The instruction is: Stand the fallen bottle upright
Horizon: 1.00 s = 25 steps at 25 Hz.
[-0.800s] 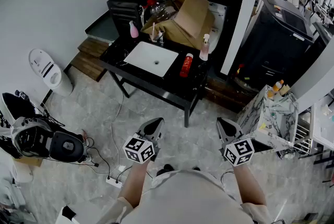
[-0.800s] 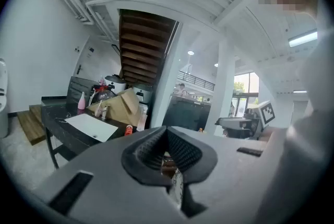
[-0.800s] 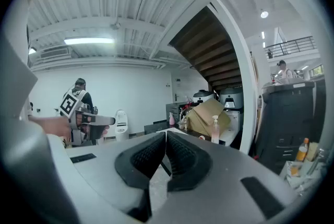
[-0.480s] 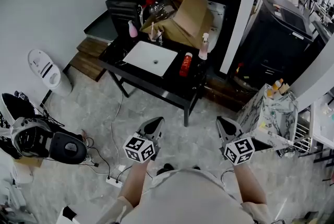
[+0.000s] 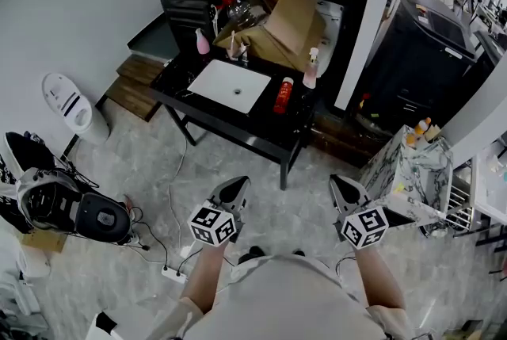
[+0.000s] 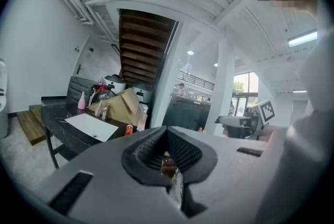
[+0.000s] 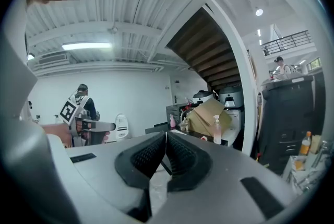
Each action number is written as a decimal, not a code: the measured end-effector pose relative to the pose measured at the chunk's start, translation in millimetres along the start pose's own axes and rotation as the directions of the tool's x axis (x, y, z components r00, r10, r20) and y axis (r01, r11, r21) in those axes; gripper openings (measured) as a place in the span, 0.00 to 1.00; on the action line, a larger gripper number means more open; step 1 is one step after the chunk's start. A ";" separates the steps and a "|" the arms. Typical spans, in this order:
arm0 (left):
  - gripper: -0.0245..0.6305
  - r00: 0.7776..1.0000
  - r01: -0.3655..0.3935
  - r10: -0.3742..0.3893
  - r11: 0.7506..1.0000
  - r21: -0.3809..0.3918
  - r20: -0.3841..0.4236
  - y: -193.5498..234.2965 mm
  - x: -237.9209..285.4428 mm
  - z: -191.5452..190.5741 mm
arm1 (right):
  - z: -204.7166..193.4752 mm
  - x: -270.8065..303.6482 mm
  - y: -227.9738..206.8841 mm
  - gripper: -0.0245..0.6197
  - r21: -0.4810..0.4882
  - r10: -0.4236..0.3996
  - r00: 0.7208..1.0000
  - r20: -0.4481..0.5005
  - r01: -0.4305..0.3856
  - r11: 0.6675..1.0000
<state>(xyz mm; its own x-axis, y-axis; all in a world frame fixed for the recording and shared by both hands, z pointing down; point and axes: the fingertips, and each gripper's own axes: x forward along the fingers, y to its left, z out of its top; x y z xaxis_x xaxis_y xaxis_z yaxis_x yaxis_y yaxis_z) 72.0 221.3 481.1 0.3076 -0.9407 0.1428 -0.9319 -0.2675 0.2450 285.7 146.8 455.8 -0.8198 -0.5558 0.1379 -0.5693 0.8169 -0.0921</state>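
Over on the left, a white floor unit leans by the wall, and nearer me a black machine sits on the marble floor with a power strip trailing cables beside it. The person's left gripper is held out nearly level above the floor, and its fingers are pressed together at the tips with nothing between them.

Further back stands the black desk, with a white basin set in its top and a pink bottle upright at its far left edge. The red bottle lies on its side on the desk just right of the basin. It is near an upright pale spray bottle and in front of a cardboard box, well apart from both grippers.

The right gripper is level with the left one, its fingers also closed tight on nothing. To its right is a marble-patterned stand with small bottles on top
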 end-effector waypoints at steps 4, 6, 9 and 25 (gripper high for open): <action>0.05 1.000 0.002 -0.002 1.000 -0.004 -0.003 6.3 -3.3 1.4 | 1.7 4.6 4.5 0.09 -0.002 -0.010 1.000 -0.008 0.010 1.000; 0.05 1.000 0.004 -0.004 1.000 -0.006 -0.006 9.7 -4.4 1.6 | 1.2 7.1 7.1 0.09 -0.010 -0.016 1.000 -0.015 0.016 1.000; 0.05 1.000 0.007 -0.007 1.000 -0.008 -0.009 14.7 -5.8 2.4 | 1.1 11.0 10.9 0.09 -0.012 -0.023 0.999 -0.022 0.023 1.000; 0.05 0.999 0.038 -0.038 0.999 -0.007 -0.028 46.7 -23.2 -3.6 | -3.0 31.8 43.0 0.14 0.009 -0.049 0.998 -0.026 0.049 0.999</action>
<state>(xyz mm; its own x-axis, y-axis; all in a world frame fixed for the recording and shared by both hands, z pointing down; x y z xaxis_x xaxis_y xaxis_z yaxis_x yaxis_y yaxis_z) 22.1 231.3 492.7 0.3483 -0.9237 0.1596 -0.9180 -0.3017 0.2573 235.3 164.8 459.2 -0.7890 -0.5910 0.1681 -0.6096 0.7872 -0.0936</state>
